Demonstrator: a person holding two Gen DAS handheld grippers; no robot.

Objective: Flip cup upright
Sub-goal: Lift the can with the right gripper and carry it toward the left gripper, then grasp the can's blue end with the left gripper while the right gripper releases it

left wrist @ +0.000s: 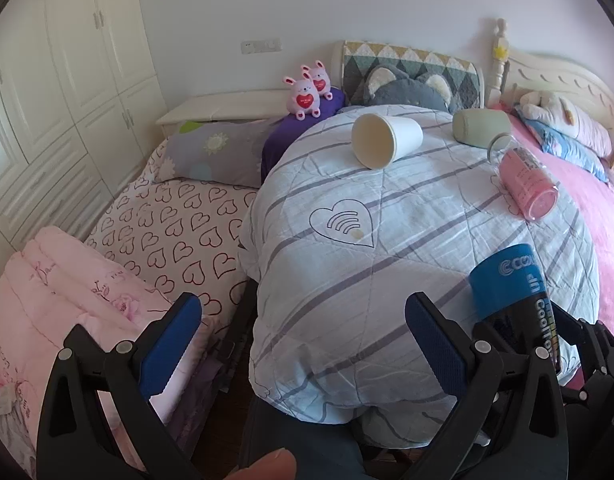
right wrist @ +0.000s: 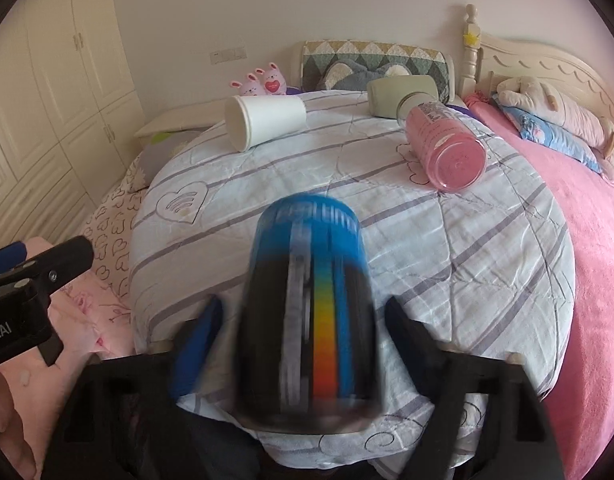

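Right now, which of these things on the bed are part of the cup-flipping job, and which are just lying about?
Job:
blue-and-black printed cup, between the right gripper fingers
white paper cup, on its side
pink glass cup, on its side
green mug, on its side

Lying about:
purple bunny toys
grey cat cushion
striped quilt

Blue-and-black cup (right wrist: 307, 312) with rainbow stripe, white cup (right wrist: 265, 122), pink bottle (right wrist: 447, 148), grey-striped pale quilt (right wrist: 447, 264).

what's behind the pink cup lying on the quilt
Directly behind the pink cup lies a green cup on its side, then a patterned headboard cushion. The pink cup covers part of the green cup.
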